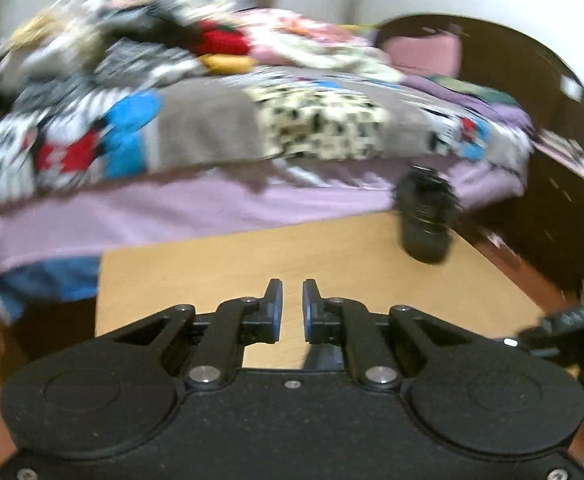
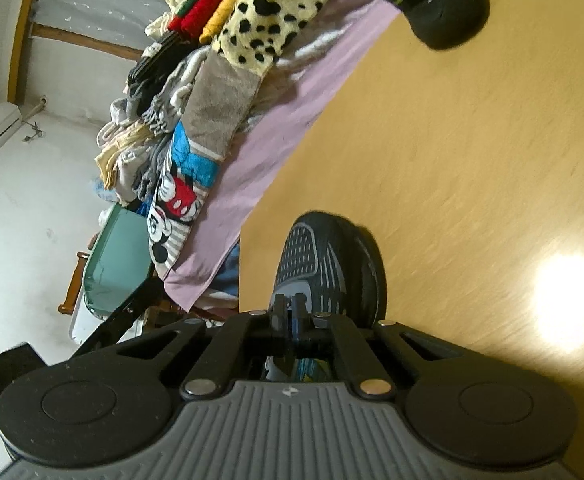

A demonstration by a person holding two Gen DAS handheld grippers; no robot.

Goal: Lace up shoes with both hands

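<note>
In the right wrist view a grey-and-black mesh shoe (image 2: 324, 256) lies on the wooden table (image 2: 472, 140), toe pointing away from me. My right gripper (image 2: 289, 300) is shut right over its tongue area. I cannot make out whether a lace is pinched between the fingers. A second black shoe (image 2: 440, 4) sits at the table's far end. The left wrist view is blurred. In it my left gripper (image 1: 292, 286) hangs above the bare table (image 1: 332, 256) with a narrow gap between its fingers and nothing in it. The black shoe (image 1: 426, 220) lies well ahead to its right.
A bed with a lilac sheet (image 1: 171, 208) borders the table's far side. It is heaped with clothes and a spotted blanket (image 1: 320, 124). A dark wooden headboard (image 1: 532, 80) stands at the right. A green tub (image 2: 115, 256) sits past the bed's corner.
</note>
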